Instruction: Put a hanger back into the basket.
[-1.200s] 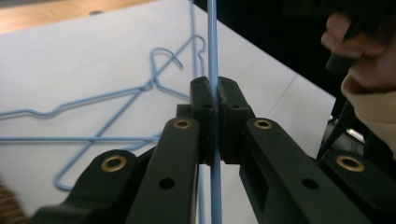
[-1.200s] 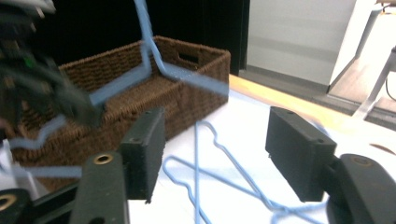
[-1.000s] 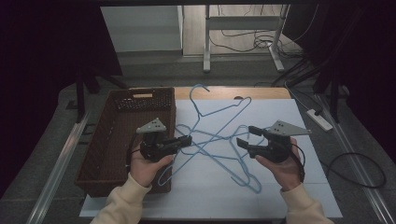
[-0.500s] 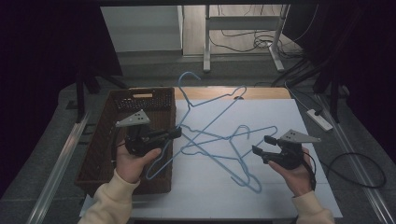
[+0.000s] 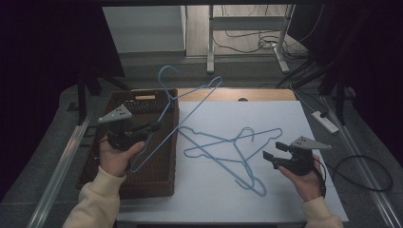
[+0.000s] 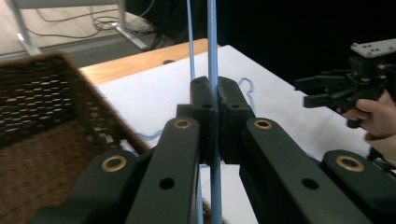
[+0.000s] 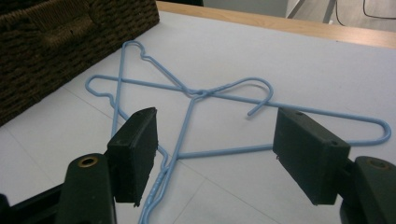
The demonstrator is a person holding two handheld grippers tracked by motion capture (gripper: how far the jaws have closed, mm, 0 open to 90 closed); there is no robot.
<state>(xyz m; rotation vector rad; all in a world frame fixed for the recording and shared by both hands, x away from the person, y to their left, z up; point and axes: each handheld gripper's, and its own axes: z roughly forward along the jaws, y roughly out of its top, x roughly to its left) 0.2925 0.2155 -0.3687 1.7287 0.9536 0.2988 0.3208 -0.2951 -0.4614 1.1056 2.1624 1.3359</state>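
my left gripper (image 5: 151, 127) clamped a blue hanger (image 5: 190, 102) above the basket (image 5: 142, 175); my right gripper (image 5: 272, 151) hovered, jaws wide.

Three blue wire hangers in all — one hanger (image 5: 183, 102) is lifted over the basket with its wire pinched between closed jaws, and two hangers (image 5: 228, 147) lie crossed on the white sheet (image 5: 285, 123). One brown wicker basket (image 5: 157, 180) stands at the left side of the table. Two grippers — the left gripper (image 5: 151, 127) and the right gripper (image 5: 273, 152), whose jaws are spread apart. Two hands, one on each gripper. One power strip (image 5: 325, 121) lies on the floor.
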